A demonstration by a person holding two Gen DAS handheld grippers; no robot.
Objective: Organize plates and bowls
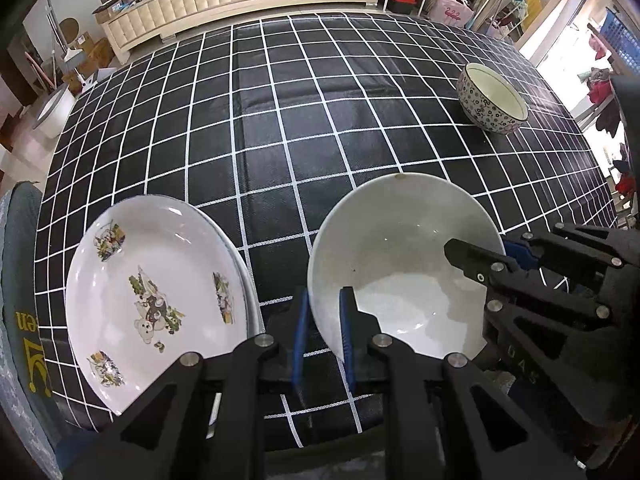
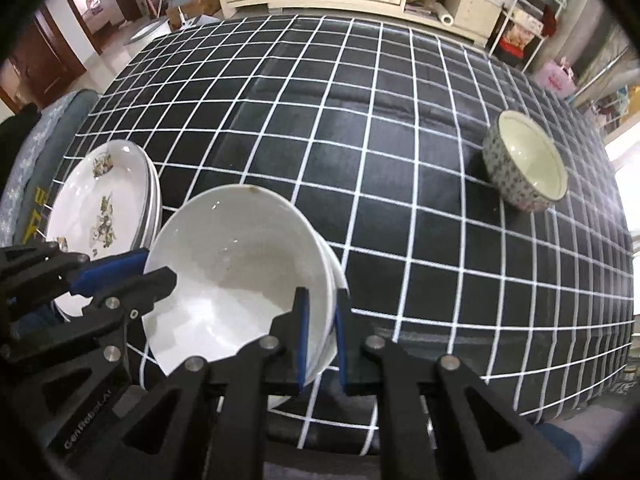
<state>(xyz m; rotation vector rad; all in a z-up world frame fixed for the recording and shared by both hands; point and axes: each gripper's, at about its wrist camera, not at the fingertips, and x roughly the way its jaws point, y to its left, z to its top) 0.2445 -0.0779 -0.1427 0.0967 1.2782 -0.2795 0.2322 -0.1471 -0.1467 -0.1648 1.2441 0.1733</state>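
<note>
a glossy round white ceramic bowl [image 1: 404,264] is seen at the lower centre of the left wrist view, on a black tablecloth with a white grid [image 1: 280,120]. its near rim is pinched by the left gripper [image 1: 323,336], nearly closed, blue pads on either side of the wall. its other rim is clamped likewise by the right gripper [image 2: 320,332]. at lower left, shallow white plates printed with bear pictures [image 1: 156,304] are stacked. a small floral-patterned bowl [image 1: 490,98] is set well apart, upper right. "genrobot.ai" is read on the left gripper's body in the right wrist view.
</note>
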